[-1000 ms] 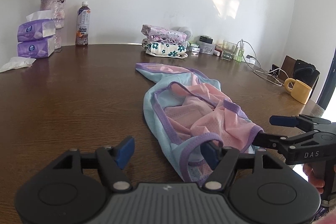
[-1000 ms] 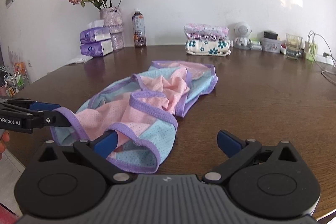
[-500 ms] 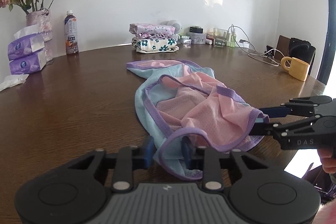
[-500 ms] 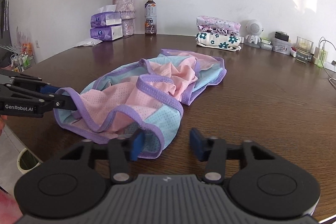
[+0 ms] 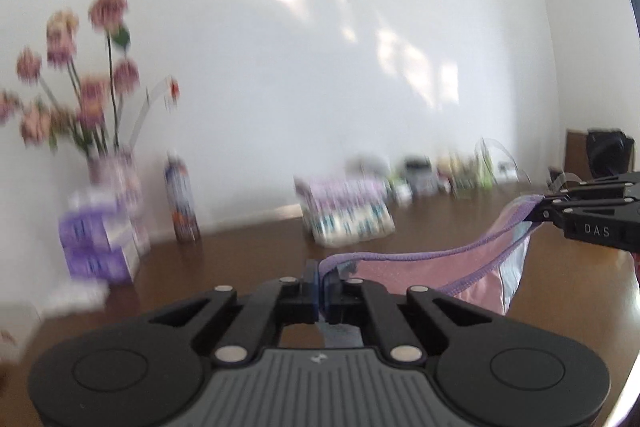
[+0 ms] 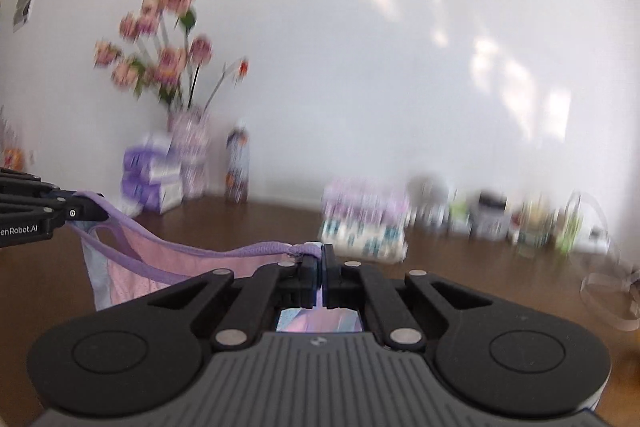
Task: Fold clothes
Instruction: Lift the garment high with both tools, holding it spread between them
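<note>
Since 0.5 s ago we've lifted the garment (image 5: 436, 277) off the table (image 5: 248, 251); it was lying flat there, now it hangs stretched between both grippers, above the near part of the table. Both views have tilted up and are motion-blurred.

Left gripper (image 5: 323, 281): jaws fully closed, clamped on the purple trim at one end. In the right wrist view it comes in from the left edge, pinching the same trim. Right gripper (image 6: 320, 269): jaws fully closed on the bunched trim at the other end; fabric shows through the gap behind the fingers. In the left wrist view it comes in from the right edge.

Garment sags in the middle, pink mesh panel below the trim, pale blue panel hanging down near each far corner. We can't tell if its lower edge touches the table.

Far side of the table, against the wall (image 6: 360, 87): folded stack (image 6: 364, 227) near centre, bottle (image 6: 238, 167) to its left, then vase (image 6: 188, 151) with flowers (image 6: 160, 47) and tissue packs (image 6: 150, 179). Small clutter (image 6: 516, 219) to the right of the stack, too blurred to identify.
</note>
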### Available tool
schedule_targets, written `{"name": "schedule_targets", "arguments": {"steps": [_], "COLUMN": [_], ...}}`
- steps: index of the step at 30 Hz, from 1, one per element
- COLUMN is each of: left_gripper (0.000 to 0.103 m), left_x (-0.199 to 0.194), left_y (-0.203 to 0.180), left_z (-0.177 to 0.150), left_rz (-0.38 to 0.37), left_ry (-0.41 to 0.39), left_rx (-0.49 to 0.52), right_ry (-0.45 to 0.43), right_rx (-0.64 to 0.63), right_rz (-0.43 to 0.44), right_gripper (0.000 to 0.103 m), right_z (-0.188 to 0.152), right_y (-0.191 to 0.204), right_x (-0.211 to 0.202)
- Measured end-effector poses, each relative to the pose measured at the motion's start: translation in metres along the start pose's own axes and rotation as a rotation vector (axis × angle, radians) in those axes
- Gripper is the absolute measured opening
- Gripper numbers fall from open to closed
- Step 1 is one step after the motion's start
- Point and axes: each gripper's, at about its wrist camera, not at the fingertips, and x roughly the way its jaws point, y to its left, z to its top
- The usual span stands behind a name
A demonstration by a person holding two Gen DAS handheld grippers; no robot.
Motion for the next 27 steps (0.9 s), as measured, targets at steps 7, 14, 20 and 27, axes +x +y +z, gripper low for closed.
{"name": "schedule_targets", "arguments": {"steps": [7, 14, 20, 27], "left_gripper": [0.001, 0.001, 0.002, 0.004], "left_x": [0.007, -0.026, -0.046, -0.042], "left_y": [0.030, 0.041, 0.047, 0.056], "left_z": [0.170, 0.292, 0.337, 0.328], "left_rz": [0.076, 0.182, 0.261, 0.262], "left_ry": [-0.251, -0.374, -0.385, -0.268], "left_rx": [-0.046, -0.062, -0.060, 0.014], "right_ry": [-0.241, -0.344, -0.369, -0.341], "right_rx": [0.022, 0.008, 0.019, 0.019], "right_rz": [-0.100, -0.128, -0.111, -0.074], "right_gripper": [0.001, 0.001, 0.001, 0.001], "right_z": [0.173, 0.285, 0.340, 0.354], "right_y": [-0.019, -0.014, 0.001, 0.017], "right_x": [0.011, -0.007, -0.012, 0.003]}}
